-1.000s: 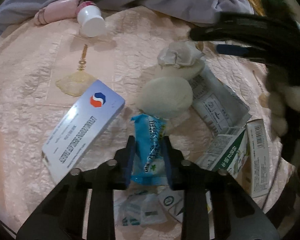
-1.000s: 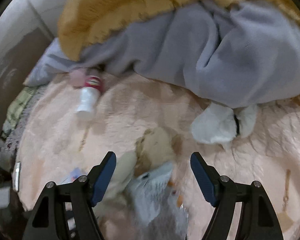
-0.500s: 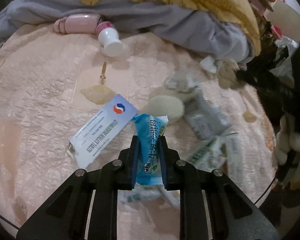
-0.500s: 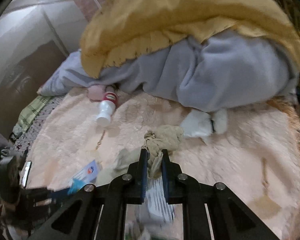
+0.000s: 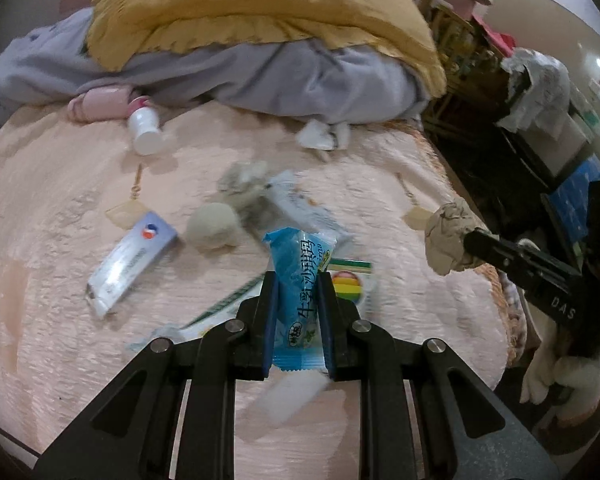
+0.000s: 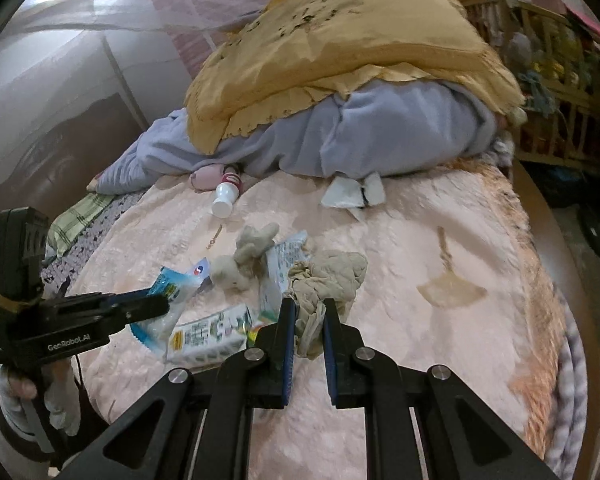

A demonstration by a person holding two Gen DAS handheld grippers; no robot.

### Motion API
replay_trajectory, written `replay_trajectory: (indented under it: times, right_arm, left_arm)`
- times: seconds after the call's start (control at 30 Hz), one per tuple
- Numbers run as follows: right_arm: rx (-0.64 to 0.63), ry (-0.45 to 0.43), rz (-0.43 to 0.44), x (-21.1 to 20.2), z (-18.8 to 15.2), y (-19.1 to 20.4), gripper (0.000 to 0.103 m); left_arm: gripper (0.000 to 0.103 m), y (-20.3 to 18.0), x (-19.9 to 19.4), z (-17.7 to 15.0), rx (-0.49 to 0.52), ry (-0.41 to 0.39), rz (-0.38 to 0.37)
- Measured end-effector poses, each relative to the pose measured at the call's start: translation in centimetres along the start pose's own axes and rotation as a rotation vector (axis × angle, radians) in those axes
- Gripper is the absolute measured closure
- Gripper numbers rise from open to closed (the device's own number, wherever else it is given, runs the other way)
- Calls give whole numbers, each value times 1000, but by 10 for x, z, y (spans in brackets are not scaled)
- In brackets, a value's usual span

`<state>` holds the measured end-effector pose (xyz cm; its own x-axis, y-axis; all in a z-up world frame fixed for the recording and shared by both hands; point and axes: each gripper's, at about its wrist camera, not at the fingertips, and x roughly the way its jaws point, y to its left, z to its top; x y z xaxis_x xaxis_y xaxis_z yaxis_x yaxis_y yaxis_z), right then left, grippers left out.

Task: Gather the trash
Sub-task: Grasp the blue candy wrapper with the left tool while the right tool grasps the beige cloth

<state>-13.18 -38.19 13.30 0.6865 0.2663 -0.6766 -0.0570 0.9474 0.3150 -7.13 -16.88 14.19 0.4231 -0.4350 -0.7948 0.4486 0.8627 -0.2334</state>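
Blue wrapper (image 5: pixel 299 296) sits clamped upright between the left gripper (image 5: pixel 298 312) fingers.

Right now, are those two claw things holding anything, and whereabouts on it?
Yes. The left gripper pinches a blue snack wrapper across its lower half. The right gripper clamps a crumpled beige tissue by its lower end.

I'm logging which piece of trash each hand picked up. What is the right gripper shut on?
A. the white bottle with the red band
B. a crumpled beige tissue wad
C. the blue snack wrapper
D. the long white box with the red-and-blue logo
B: in the right wrist view the right gripper pinches the crumpled beige tissue wad, while the left gripper holds the blue snack wrapper.
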Motion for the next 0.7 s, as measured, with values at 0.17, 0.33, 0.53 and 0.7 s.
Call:
replay_trajectory:
  times: [0.17, 0.33, 0.53, 0.7]
  right_arm:
    - [27, -19, -21, -23, -17, -15, 91]
    - [61, -38, -48, -48, -30, -38, 91]
    - [123, -72, -114, -87, -44, -78, 91]
    - [189, -92, -174, -116, -58, -116, 91]
  left_arm:
    - [87, -37, 4, -2, 58, 3, -23]
    - [87, -77, 10, -2, 108, 8, -57]
    - [87, -124, 23, -3, 175, 22, -94]
    - [87, -170, 37, -4, 233, 39, -132]
